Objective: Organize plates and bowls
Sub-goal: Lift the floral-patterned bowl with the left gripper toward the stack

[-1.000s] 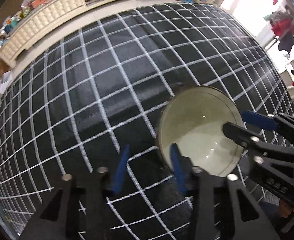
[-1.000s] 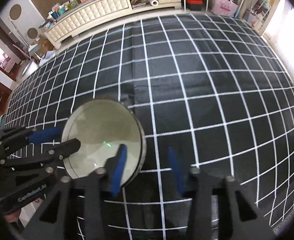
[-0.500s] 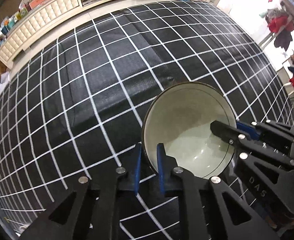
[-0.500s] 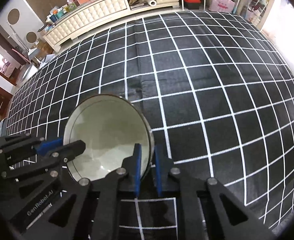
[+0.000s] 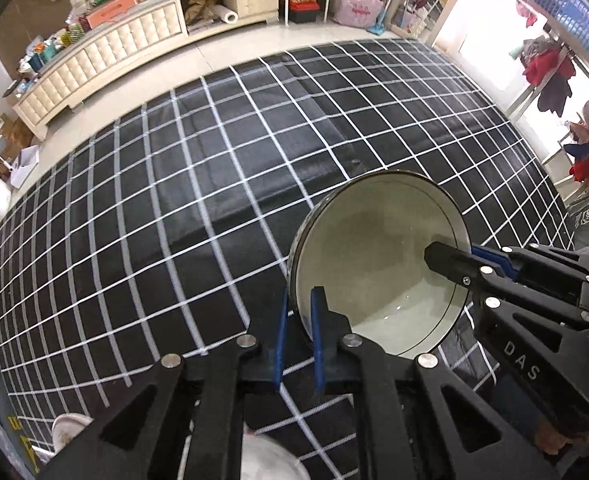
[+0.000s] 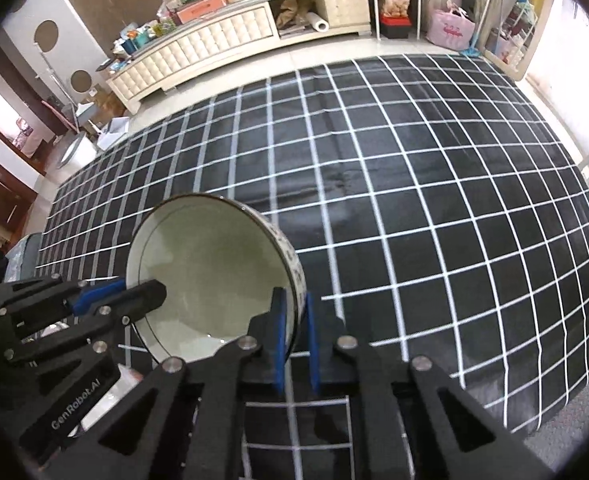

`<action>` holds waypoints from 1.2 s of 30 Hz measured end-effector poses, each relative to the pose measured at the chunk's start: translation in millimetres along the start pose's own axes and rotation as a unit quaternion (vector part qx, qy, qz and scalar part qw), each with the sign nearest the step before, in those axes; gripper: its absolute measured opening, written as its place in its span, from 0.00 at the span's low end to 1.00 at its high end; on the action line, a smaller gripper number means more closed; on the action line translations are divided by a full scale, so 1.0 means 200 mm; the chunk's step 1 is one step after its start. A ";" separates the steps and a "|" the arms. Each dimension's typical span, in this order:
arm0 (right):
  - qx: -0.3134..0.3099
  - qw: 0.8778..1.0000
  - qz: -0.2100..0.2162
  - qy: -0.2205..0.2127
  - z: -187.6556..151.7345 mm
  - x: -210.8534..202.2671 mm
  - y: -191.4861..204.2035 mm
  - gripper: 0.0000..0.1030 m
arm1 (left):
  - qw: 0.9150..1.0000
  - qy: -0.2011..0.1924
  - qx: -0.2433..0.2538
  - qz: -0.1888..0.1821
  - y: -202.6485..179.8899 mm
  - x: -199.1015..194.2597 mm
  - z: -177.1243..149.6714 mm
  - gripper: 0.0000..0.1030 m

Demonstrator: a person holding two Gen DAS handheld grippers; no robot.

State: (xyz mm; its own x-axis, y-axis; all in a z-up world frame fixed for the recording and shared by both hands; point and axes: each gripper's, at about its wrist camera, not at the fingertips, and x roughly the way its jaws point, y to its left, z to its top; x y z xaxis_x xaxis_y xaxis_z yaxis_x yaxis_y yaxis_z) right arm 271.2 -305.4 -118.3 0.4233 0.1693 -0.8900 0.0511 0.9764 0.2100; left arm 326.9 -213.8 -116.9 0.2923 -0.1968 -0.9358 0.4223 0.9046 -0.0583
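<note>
Item: one pale bowl (image 5: 378, 264), gripped on both sides and raised off the checked cloth (image 5: 174, 208).

Left to right: white dish (image 5: 68, 434), at the cloth's near edge, partly hidden. Left gripper (image 5: 297, 334), jaws closed tight on the bowl's left rim; a second ago they stood wide apart. Bowl, centre, tilted toward the cameras and held above the cloth, where a second ago it sat flat on it. Right gripper (image 6: 294, 334), jaws likewise pinched on the bowl's right wall; also apart a second ago. Cloth to the right, bare. Judgement: grasp and lift complete, carrying stage begun; the near-edge dish is a likely stacking spot.
</note>
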 end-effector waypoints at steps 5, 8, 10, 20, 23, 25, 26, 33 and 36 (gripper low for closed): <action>-0.016 1.000 0.003 -0.017 -0.05 -0.12 0.15 0.12 | 1.000 -0.023 -0.016 0.007 0.07 -0.17 -0.12 0.09; -0.027 0.999 0.006 -0.022 -0.10 -0.17 0.24 0.12 | 0.999 -0.033 -0.025 0.011 0.10 -0.26 -0.21 0.09; -0.034 0.999 0.007 -0.024 -0.13 -0.19 0.28 0.12 | 0.999 -0.038 -0.033 0.011 0.13 -0.31 -0.28 0.09; -0.070 0.997 0.015 -0.013 -0.30 -0.20 0.51 0.12 | 0.996 -0.046 -0.064 0.029 0.27 -0.44 -0.58 0.09; -0.080 0.997 0.014 -0.002 -0.35 -0.17 0.57 0.12 | 0.996 -0.040 -0.075 0.030 0.33 -0.45 -0.68 0.09; -0.087 0.996 0.013 0.005 -0.38 -0.15 0.61 0.12 | 0.996 -0.035 -0.079 0.032 0.35 -0.44 -0.72 0.09; -0.090 0.996 0.012 0.009 -0.39 -0.14 0.62 0.12 | 0.996 -0.031 -0.081 0.033 0.35 -0.43 -0.75 0.09; -0.099 0.994 0.002 0.043 -0.49 -0.04 0.70 0.12 | 0.995 -0.012 -0.099 0.028 0.40 -0.37 -0.87 0.09; -0.098 0.994 -0.002 0.052 -0.51 -0.01 0.70 0.12 | 0.994 -0.004 -0.103 0.026 0.39 -0.33 -0.90 0.09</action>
State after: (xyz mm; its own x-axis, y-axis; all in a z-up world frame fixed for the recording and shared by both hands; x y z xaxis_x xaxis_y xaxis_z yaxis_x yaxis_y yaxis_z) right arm 185.9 -155.6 -127.8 0.3270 0.1682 -0.9299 -0.1281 0.9828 0.1328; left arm 185.7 -62.3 -122.8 0.3165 -0.1505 -0.9366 0.2226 0.9716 -0.0809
